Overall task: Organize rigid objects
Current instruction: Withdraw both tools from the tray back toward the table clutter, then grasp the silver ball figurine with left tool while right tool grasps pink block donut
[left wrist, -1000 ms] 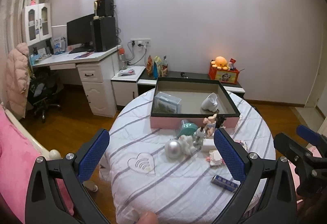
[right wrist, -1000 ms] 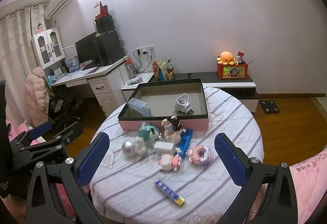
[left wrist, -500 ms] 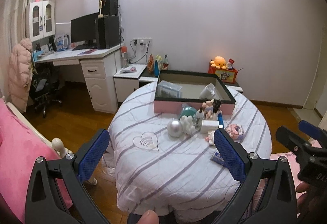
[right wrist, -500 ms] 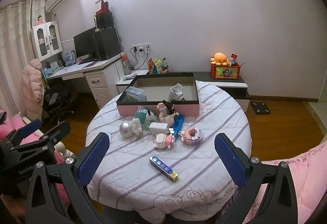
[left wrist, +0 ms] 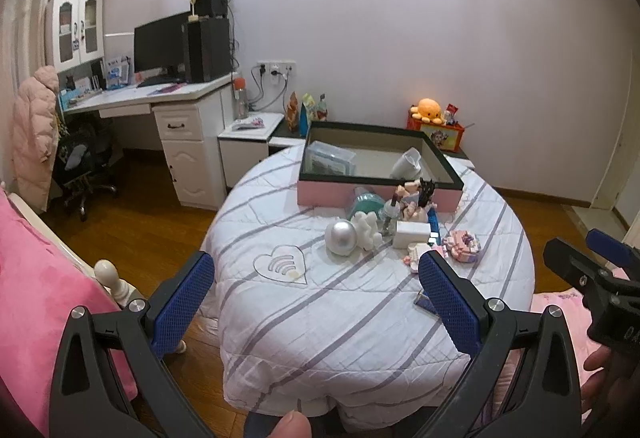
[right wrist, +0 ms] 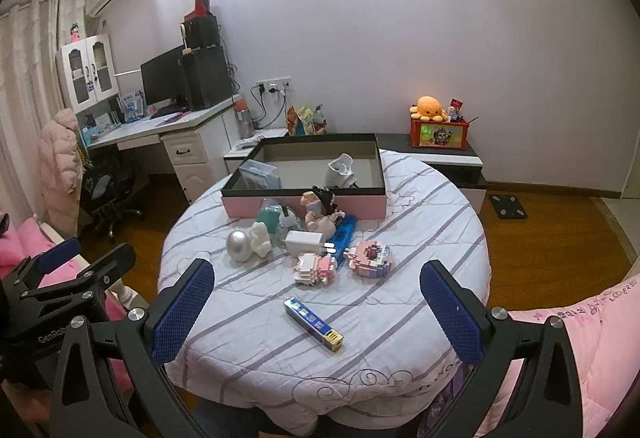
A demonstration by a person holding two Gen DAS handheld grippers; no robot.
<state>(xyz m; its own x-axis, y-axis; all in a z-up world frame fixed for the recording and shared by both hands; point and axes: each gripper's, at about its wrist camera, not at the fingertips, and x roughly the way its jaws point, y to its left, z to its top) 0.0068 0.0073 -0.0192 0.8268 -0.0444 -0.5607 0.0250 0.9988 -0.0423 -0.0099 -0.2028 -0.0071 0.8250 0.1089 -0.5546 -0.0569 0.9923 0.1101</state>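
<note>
Through the left wrist view, the left hand-held gripper (left wrist: 316,286) is hanging with its blue-padded fingers (left wrist: 182,296) spread wide and gripping nothing, well back from the round counter (left wrist: 280,326) with its striped cloth. A pink-sided box (left wrist: 320,194) is sitting at the counter's far side, holding a clear case (left wrist: 330,158) in its left corner and a white cup (left wrist: 406,164) lying tilted toward the right. Just in front of the box, a silver ball (left wrist: 341,237), a white charger (left wrist: 412,234) and a doll figure (left wrist: 416,198) are crowding together. The right hand-held gripper (left wrist: 588,258) is showing at the right edge.

Through the right wrist view, the right hand-held gripper (right wrist: 316,290) is likewise hovering with its fingers (right wrist: 454,314) spread apart and empty, short of the counter (right wrist: 420,298). A blue rectangular bar (right wrist: 313,324) is lying alone nearest the camera. Beyond it, two pink block models (right wrist: 368,258) are resting side by side, near the charger (right wrist: 305,240) and ball (right wrist: 239,245). The box (right wrist: 304,206) is standing behind them all. The left hand-held gripper (right wrist: 86,258) is appearing at the left, fingers apart.
</note>
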